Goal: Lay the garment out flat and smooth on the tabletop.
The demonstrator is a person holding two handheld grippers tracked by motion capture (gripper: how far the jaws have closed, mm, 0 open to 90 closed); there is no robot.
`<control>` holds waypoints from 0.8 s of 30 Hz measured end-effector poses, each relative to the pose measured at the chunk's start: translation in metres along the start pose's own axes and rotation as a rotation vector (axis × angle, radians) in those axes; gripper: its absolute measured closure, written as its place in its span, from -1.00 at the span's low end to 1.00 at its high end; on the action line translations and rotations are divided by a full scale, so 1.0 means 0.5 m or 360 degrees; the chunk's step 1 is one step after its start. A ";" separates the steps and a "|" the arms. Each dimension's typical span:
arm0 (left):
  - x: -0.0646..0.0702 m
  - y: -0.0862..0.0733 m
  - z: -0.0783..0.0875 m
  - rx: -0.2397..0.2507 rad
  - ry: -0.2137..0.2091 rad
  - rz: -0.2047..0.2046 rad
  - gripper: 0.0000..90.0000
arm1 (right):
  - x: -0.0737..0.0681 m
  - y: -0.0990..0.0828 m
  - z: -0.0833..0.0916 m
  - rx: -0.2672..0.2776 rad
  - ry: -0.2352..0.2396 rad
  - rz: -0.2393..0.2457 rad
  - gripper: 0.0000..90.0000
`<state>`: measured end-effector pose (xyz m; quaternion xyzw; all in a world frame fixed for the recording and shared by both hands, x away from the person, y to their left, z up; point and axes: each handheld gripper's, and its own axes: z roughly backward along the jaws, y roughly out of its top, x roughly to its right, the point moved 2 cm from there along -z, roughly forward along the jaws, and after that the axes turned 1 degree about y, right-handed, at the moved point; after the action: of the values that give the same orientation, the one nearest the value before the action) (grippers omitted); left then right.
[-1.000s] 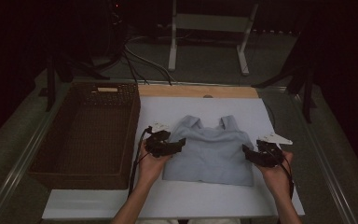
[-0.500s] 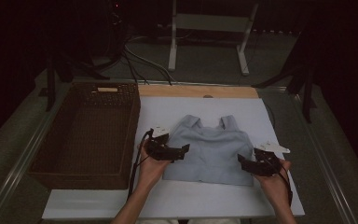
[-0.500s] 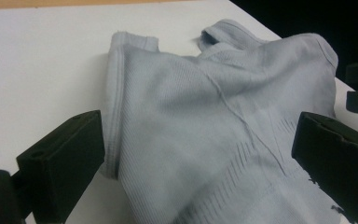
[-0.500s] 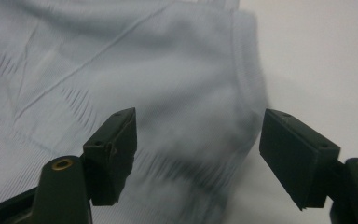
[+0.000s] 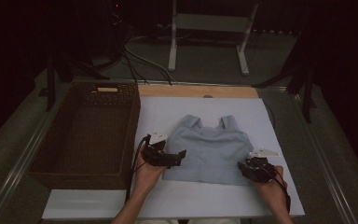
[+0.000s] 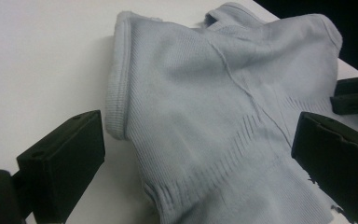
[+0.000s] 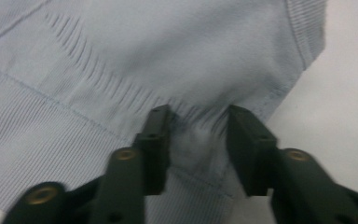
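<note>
Closing in over the last moment, the right gripper (image 7: 196,135) has sunk onto the near right corner of the pale blue top (image 5: 209,149) and bunched a fold of hem between its narrowed jaws — a pinch is forming, probably to lift or fold. The left gripper (image 5: 177,157) has spread wide at the top's left edge, level, holding nothing. The garment lies flat mid-table (image 5: 177,200), right of the basket (image 5: 86,135).

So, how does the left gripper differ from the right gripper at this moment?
The left gripper has wide open jaws over the light blue top; the right gripper has just been closing, its jaws bunching the hem. Both work at the top's lower corners.
</note>
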<state>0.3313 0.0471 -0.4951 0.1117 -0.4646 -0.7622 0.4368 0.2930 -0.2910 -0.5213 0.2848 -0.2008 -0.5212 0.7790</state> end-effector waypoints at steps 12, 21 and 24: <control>-0.005 -0.006 0.004 -0.0025 0.0004 0.0030 -0.90 | 0.004 -0.005 0.004 -0.0041 -0.0012 0.0030 1.00; -0.012 -0.011 0.007 -0.0030 0.0003 0.0060 -0.74 | 0.020 -0.015 0.024 -0.0052 -0.0098 0.0011 1.00; -0.011 -0.014 0.007 -0.0049 0.0008 0.0050 -0.68 | 0.026 -0.019 0.030 -0.0052 -0.0131 0.0003 1.00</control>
<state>0.3285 0.0546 -0.5003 0.0997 -0.4534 -0.7620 0.4515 0.2821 -0.3093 -0.5162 0.2502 -0.2243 -0.5349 0.7752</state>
